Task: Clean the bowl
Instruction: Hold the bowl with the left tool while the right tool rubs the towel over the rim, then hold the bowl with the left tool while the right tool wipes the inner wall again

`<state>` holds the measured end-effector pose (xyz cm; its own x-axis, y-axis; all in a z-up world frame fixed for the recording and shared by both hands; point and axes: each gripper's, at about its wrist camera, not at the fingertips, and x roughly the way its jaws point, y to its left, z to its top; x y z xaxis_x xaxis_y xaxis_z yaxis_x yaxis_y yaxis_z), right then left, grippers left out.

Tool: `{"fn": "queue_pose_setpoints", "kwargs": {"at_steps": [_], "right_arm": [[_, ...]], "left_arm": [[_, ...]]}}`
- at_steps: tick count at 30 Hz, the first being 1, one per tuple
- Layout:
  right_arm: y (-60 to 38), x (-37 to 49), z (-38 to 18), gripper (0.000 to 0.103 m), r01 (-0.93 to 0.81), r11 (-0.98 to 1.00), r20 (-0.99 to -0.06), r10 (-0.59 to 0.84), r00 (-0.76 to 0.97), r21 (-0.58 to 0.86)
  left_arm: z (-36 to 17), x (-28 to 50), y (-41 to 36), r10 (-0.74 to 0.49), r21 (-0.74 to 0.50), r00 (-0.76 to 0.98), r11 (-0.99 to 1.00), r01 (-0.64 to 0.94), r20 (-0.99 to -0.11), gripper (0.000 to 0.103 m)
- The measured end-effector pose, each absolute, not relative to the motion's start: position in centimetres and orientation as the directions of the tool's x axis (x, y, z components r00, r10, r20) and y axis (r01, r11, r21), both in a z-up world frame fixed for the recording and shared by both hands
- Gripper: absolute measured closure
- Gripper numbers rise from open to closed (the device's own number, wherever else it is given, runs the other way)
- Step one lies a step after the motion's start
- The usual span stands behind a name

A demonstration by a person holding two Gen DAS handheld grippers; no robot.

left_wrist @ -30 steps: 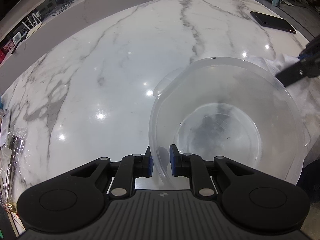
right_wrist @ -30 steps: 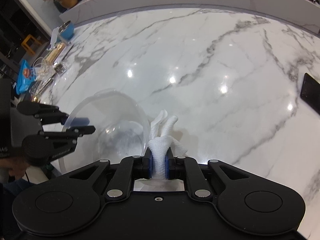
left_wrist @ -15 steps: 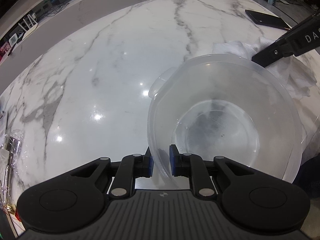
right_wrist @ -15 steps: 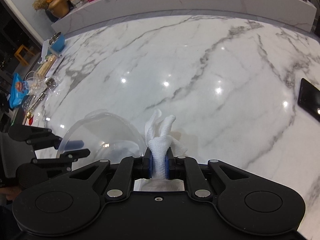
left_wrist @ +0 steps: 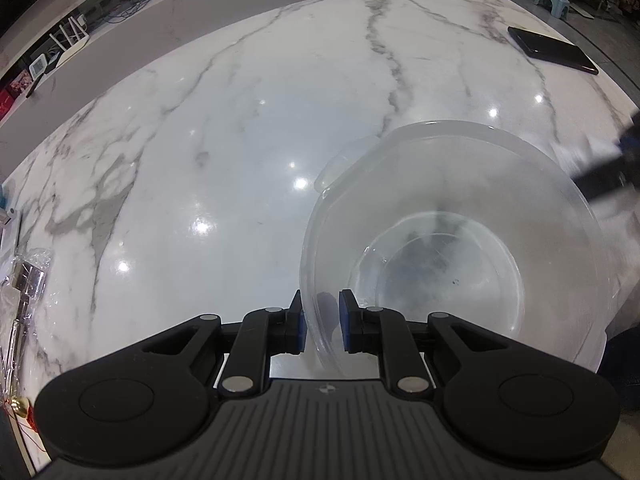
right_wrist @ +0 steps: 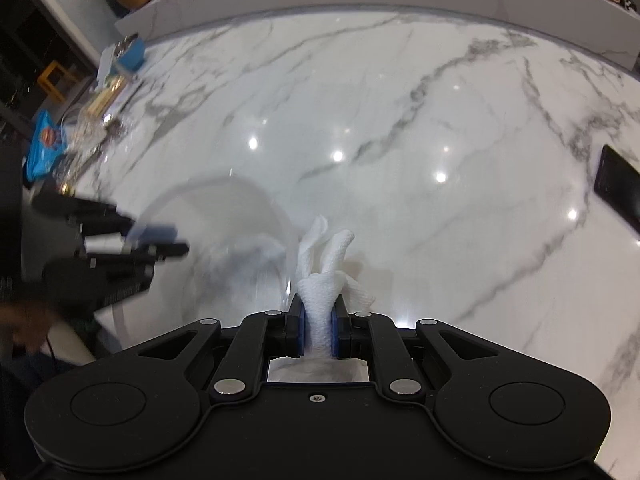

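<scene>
A clear plastic bowl [left_wrist: 452,248] is held tilted above the marble counter. My left gripper [left_wrist: 322,326] is shut on its near rim. In the right wrist view the bowl [right_wrist: 224,240] is blurred at the left, with the left gripper [right_wrist: 160,242] on its rim. My right gripper [right_wrist: 318,330] is shut on a white paper towel [right_wrist: 324,268], just right of the bowl's rim and outside it. In the left wrist view the right gripper [left_wrist: 608,172] and towel show blurred at the right edge, beyond the bowl.
The white marble counter [left_wrist: 240,128] spreads ahead. A black phone [left_wrist: 552,50] lies at the far right, also in the right wrist view [right_wrist: 618,184]. Plastic-wrapped items [left_wrist: 24,280] lie at the left edge. Blue packets and clutter [right_wrist: 80,120] sit at the counter's far left.
The right gripper with the towel has pulled back from over the bowl's far rim to the right edge of the left wrist view. The bowl stays gripped and has shifted slightly.
</scene>
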<state>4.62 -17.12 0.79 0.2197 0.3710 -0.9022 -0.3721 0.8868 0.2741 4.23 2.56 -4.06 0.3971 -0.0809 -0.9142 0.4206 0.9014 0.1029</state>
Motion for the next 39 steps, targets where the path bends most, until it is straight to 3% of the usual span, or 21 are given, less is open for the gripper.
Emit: {"fn": "queue_pose_setpoints", "kwargs": {"at_steps": [20,39], "right_arm": [[-13.8,-1.2,0.6,0.093,-0.565,0.775,-0.913,0.399,0.088,0.284],[-11.8,-2.9,0.5,0.093,-0.637,0.718,-0.913,0.405,0.057,0.279]], "left_arm": [[-4.1,4.5,2.8,-0.071,0.109,0.400,0.906,0.409,-0.914,0.087],[-4.1,4.5,2.8,-0.069,0.115,0.401,0.901,0.417,-0.913,0.087]]}}
